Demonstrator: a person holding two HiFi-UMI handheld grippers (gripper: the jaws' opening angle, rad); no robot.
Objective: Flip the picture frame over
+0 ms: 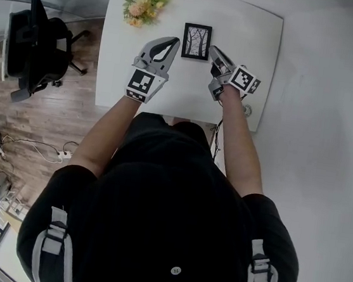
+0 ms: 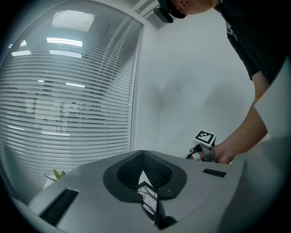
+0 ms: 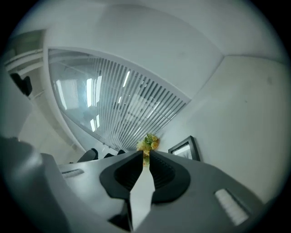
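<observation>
The picture frame appears to lie picture-side up on the white table, at 12 o'clock from the person. The left tool points in just beside it at its 9 o'clock and the right tool at its 3 o'clock. Both have their jaws together and hold nothing. To flip it cleanly, I'd open one tool first, pinch a side edge, tip the frame up and lay it down gently, keeping clear of the flowers at 10 o'clock.

Table reads smooth, matt white; picture frame is black with a slight sheen around a paper-like print; left gripper and right gripper are matt grey plastic, their pads black, finely ribbed, rubbery; floor at left is grained wood plank; shirt is plain black cloth.
</observation>
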